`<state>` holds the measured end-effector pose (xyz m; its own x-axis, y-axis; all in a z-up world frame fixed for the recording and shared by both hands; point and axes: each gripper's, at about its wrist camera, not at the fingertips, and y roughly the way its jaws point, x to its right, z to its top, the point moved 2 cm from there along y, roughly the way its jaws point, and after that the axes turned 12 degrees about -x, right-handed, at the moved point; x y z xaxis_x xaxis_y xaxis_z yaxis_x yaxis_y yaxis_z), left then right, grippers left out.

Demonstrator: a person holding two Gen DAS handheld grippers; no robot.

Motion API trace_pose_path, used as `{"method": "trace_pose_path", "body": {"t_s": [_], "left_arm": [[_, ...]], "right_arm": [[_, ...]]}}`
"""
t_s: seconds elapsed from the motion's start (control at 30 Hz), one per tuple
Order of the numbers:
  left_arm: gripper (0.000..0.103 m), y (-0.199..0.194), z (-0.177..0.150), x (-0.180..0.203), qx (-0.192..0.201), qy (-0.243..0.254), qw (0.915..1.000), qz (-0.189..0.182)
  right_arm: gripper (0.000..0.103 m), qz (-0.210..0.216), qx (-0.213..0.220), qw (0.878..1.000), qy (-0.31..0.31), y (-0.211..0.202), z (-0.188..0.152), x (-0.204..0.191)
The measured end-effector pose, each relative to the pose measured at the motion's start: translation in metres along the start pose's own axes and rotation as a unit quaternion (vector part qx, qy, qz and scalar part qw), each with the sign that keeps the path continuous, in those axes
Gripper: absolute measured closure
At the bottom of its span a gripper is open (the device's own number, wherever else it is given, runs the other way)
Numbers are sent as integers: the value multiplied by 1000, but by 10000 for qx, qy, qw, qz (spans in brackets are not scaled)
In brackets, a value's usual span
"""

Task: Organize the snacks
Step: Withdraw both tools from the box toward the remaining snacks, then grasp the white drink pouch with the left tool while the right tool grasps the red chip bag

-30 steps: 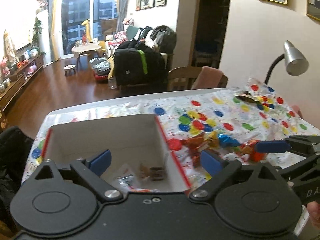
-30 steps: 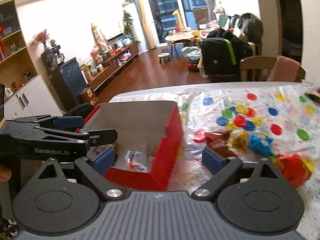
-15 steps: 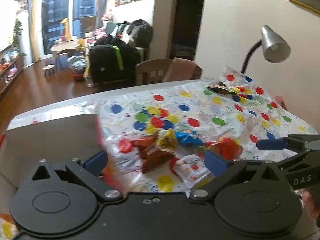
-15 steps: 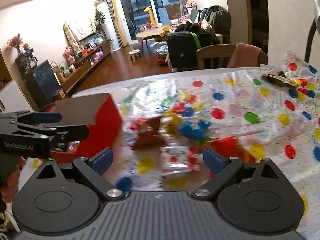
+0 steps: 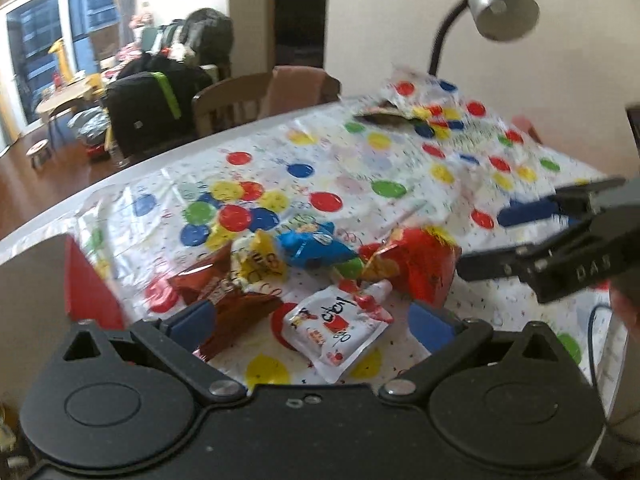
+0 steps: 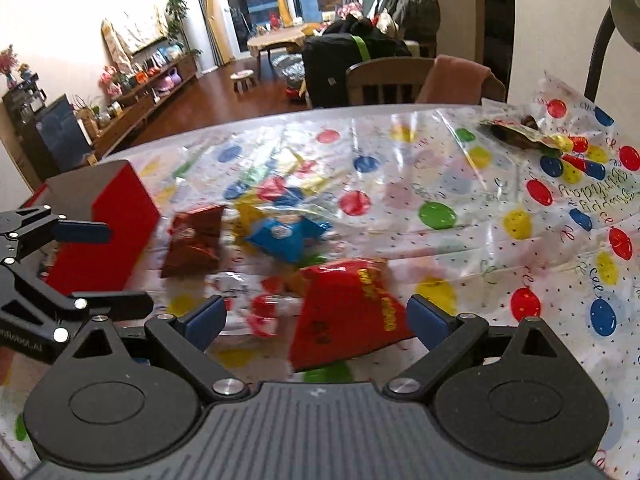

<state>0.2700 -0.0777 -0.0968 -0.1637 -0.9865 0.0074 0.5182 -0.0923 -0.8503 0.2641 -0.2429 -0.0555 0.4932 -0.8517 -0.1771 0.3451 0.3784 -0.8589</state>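
Observation:
A pile of snack packets lies on the dotted tablecloth. My left gripper (image 5: 312, 320) is open just above it. A white pouch (image 5: 336, 324) lies between its fingers and a brown packet (image 5: 236, 300) lies by the left finger. Behind are a yellow packet (image 5: 258, 260), a blue packet (image 5: 312, 246) and a red bag (image 5: 416, 264). My right gripper (image 6: 316, 320) is open, with the red bag (image 6: 348, 312) between its fingers, untouched. The blue packet (image 6: 288, 236) and brown packet (image 6: 196, 240) lie beyond. The red box (image 6: 108, 236) stands at the left.
A desk lamp (image 5: 496, 4) stands at the table's far right corner, with a crumpled dark packet (image 6: 520, 132) near it. A wooden chair (image 6: 392, 80) is behind the far edge. Each gripper shows in the other's view, the right gripper (image 5: 492, 240) and left gripper (image 6: 108, 268).
Both grippers swung right, away from the red box and over the snack pile, and came lower. The box slid to the left edge of both views. Both stayed open.

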Motion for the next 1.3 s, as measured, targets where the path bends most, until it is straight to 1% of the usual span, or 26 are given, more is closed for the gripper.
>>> {"method": "trace_pose_path", "body": {"t_s": [0.07, 0.17, 0.3, 0.4, 0.5, 0.53, 0.63, 0.7, 0.8, 0.9, 1.0, 1.1, 1.13, 1.2, 1.23, 1.3], "left_arm": [[0, 8, 4, 5, -60, 218, 9997, -72], [0, 22, 10, 10, -253, 553, 9979, -202], [0, 40, 18, 17, -500, 1077, 9924, -338], [0, 54, 22, 17, -691, 1312, 9881, -396], [1, 70, 24, 20, -915, 1548, 9826, -464], [1, 76, 24, 22, -1005, 1682, 9796, -443], [4, 88, 22, 26, -1196, 1981, 9719, -433], [6, 95, 22, 26, -1306, 2090, 9681, -450], [10, 104, 24, 22, -1481, 2086, 9650, -574], [17, 111, 27, 18, -1614, 2023, 9635, -689], [20, 114, 26, 17, -1630, 1991, 9637, -707], [23, 114, 26, 17, -1621, 1928, 9653, -682], [26, 114, 26, 17, -1602, 1914, 9661, -655], [26, 113, 26, 16, -1593, 1878, 9672, -622], [26, 113, 26, 16, -1588, 1858, 9678, -608], [27, 112, 25, 17, -1566, 1834, 9689, -563]], "right_arm": [[6, -11, -80, 10000, 3, 8, 3, 8], [6, 8, -202, 9998, 7, 18, 8, 16], [6, 31, -399, 9992, -26, 34, 15, 22], [6, 99, -550, 9984, 64, 47, 20, 28], [6, 141, -691, 9974, 176, 59, 24, 33], [6, 165, -729, 9970, 192, 63, 25, 33], [6, 198, -838, 9962, 160, 72, 28, 34], [6, 228, -912, 9954, 170, 76, 29, 35], [6, 283, -973, 9947, 165, 82, 30, 35], [6, 290, -1027, 9941, 175, 87, 31, 35], [7, 318, -1044, 9938, 201, 89, 32, 34], [10, 277, -1059, 9938, 199, 92, 32, 33], [12, 269, -1062, 9938, 202, 92, 31, 32], [19, 241, -1048, 9940, 217, 91, 31, 32], [20, 247, -1044, 9939, 234, 91, 32, 33], [25, 247, -1027, 9941, 257, 90, 31, 32]]}}
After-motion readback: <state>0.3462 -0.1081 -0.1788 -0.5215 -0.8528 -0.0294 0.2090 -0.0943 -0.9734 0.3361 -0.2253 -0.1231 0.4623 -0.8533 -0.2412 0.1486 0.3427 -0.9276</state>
